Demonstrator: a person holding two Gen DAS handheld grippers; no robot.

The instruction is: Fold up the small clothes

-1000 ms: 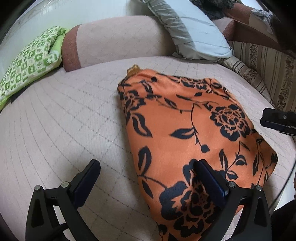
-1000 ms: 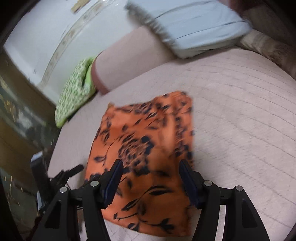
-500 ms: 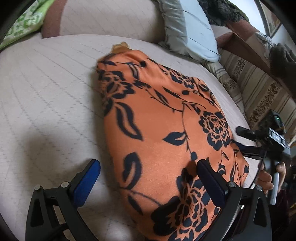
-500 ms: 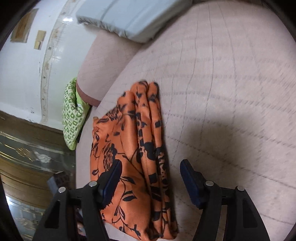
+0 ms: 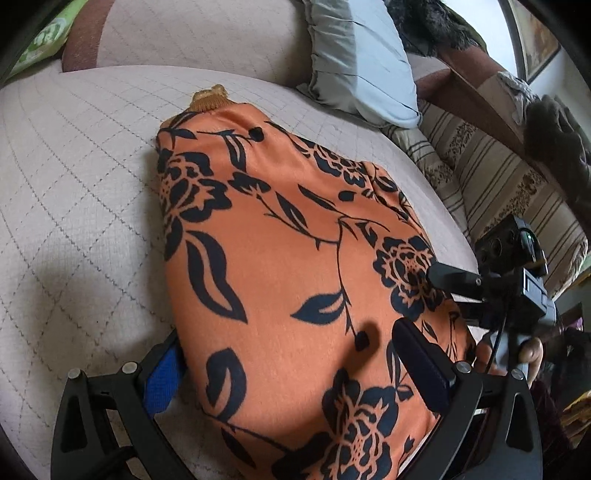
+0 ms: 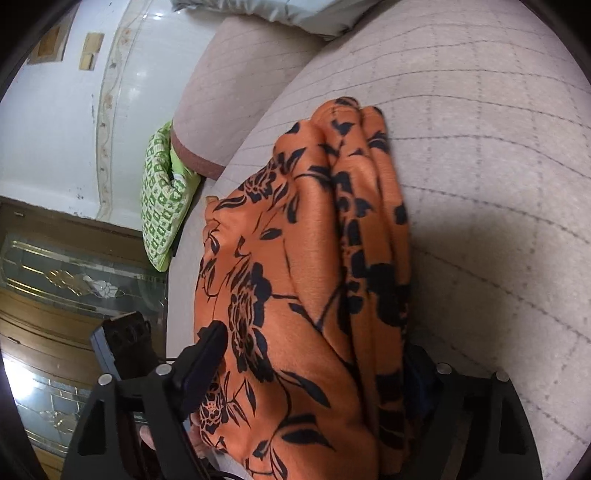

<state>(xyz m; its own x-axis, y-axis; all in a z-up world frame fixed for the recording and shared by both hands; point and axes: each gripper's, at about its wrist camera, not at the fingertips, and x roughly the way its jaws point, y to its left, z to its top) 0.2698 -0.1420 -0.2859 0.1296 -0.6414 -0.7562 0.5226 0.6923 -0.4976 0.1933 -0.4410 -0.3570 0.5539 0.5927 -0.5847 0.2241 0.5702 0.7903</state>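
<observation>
A folded orange garment with black flowers (image 5: pixel 280 266) lies on the quilted beige sofa seat (image 5: pixel 74 192). My left gripper (image 5: pixel 291 373) is open, its jaws straddling the garment's near end, one finger under the left edge and one on top at the right. In the right wrist view the garment (image 6: pixel 306 280) shows stacked folded layers on its right side. My right gripper (image 6: pixel 314 369) is open, straddling the garment's other end, one finger on top and one beside the folded edge. The right gripper also shows in the left wrist view (image 5: pixel 454 280).
A pale blue pillow (image 5: pixel 362 62) and a beige bolster (image 5: pixel 192 33) lie at the back of the seat. A green patterned cushion (image 6: pixel 162 199) sits at the far end. A striped cushion (image 5: pixel 498 184) is on the right. A wooden glass door (image 6: pixel 62 280) stands beyond the seat.
Both grippers have moved in onto the garment from opposite ends, so their fingers now straddle its edges. The garment fills more of both views.
</observation>
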